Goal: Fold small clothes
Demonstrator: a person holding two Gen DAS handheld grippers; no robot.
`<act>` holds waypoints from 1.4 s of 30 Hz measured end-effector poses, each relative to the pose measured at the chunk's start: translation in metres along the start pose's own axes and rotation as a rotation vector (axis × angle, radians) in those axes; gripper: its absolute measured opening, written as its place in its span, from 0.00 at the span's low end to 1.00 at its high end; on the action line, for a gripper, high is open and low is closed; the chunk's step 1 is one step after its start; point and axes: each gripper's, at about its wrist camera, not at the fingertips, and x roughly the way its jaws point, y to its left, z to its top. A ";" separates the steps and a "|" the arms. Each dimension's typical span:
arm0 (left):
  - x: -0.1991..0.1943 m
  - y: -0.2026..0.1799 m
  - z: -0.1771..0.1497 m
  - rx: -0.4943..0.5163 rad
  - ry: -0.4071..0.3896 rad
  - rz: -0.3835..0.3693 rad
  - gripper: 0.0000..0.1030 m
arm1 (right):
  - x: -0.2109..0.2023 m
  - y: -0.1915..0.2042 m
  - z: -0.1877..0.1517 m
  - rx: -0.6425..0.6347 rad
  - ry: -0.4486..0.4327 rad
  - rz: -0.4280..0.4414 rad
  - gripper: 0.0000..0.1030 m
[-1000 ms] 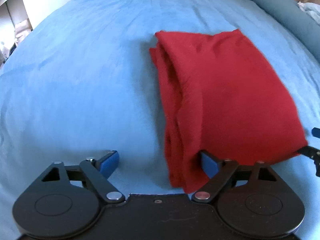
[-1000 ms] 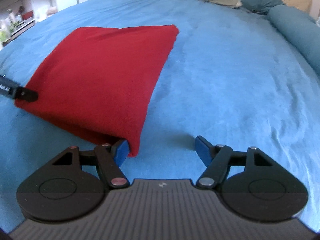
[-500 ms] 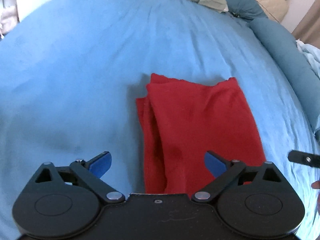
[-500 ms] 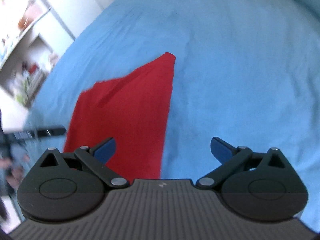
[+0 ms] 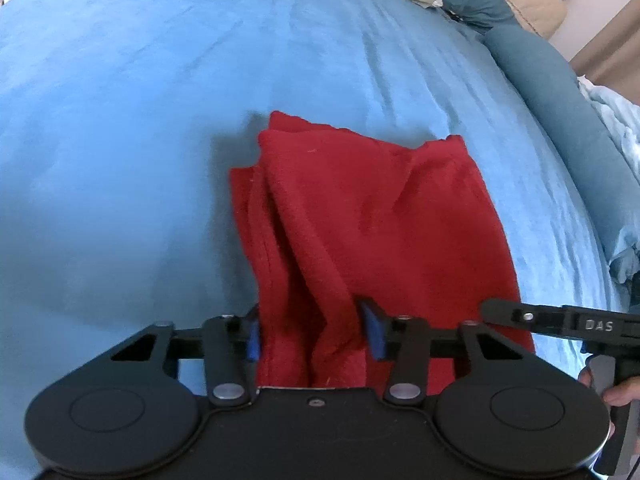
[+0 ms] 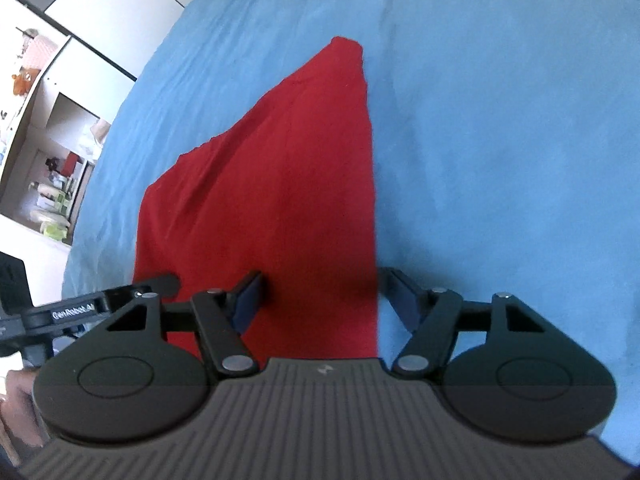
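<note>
A folded red garment (image 5: pixel 372 216) lies on the blue bed; it also shows in the right wrist view (image 6: pixel 280 184). My left gripper (image 5: pixel 314 334) straddles the garment's near left corner, its jaws partly closed around bunched folds with a gap still showing. My right gripper (image 6: pixel 326 300) is open over the garment's near right edge, its left finger above the cloth and its right finger over the sheet. The right gripper's finger (image 5: pixel 560 318) shows at the right of the left wrist view. The left gripper's finger (image 6: pixel 100 304) shows at the left of the right wrist view.
The blue bedsheet (image 5: pixel 120 140) spreads all around the garment. Teal pillows and a bolster (image 5: pixel 552 92) lie at the far right, with a pale blue cloth (image 5: pixel 616 128) beyond. White shelves with small items (image 6: pixel 52 152) stand past the bed's left edge.
Both grippers let go of the garment, lifted, then came back down onto its near edge. The left jaws have narrowed around the left corner; the right jaws stay wide.
</note>
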 end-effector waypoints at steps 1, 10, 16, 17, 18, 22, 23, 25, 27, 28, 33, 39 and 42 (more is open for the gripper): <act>-0.001 -0.002 0.000 0.004 -0.002 0.002 0.39 | -0.002 0.004 -0.001 -0.010 0.000 -0.007 0.66; -0.026 -0.024 -0.002 0.058 -0.053 0.039 0.22 | -0.028 0.038 -0.003 -0.093 -0.098 -0.050 0.39; -0.068 -0.064 -0.015 0.141 -0.103 0.032 0.21 | -0.083 0.056 -0.008 -0.123 -0.157 -0.002 0.38; -0.077 -0.072 -0.020 0.153 -0.114 0.028 0.21 | -0.092 0.057 -0.010 -0.118 -0.163 0.007 0.38; -0.087 -0.080 -0.025 0.163 -0.125 0.023 0.21 | -0.106 0.055 -0.013 -0.110 -0.169 0.016 0.38; -0.123 -0.114 -0.056 0.178 -0.150 -0.007 0.21 | -0.159 0.044 -0.037 -0.106 -0.176 0.031 0.38; -0.128 -0.122 -0.065 0.176 -0.148 -0.013 0.21 | -0.171 0.040 -0.045 -0.101 -0.178 0.030 0.38; -0.134 -0.136 -0.088 0.170 -0.136 -0.020 0.21 | -0.193 0.031 -0.066 -0.093 -0.177 0.019 0.38; -0.130 -0.148 -0.111 0.161 -0.106 -0.019 0.21 | -0.208 0.020 -0.093 -0.097 -0.175 -0.012 0.38; -0.126 -0.153 -0.123 0.162 -0.090 -0.014 0.21 | -0.211 0.012 -0.106 -0.089 -0.169 -0.025 0.38; -0.077 -0.166 -0.172 0.136 -0.009 0.043 0.22 | -0.194 -0.041 -0.167 -0.048 -0.140 -0.082 0.38; -0.065 -0.175 -0.183 0.169 -0.048 0.151 0.29 | -0.175 -0.083 -0.199 0.025 -0.156 -0.081 0.46; -0.071 -0.182 -0.186 0.199 -0.067 0.202 0.45 | -0.182 -0.077 -0.198 -0.003 -0.155 -0.095 0.62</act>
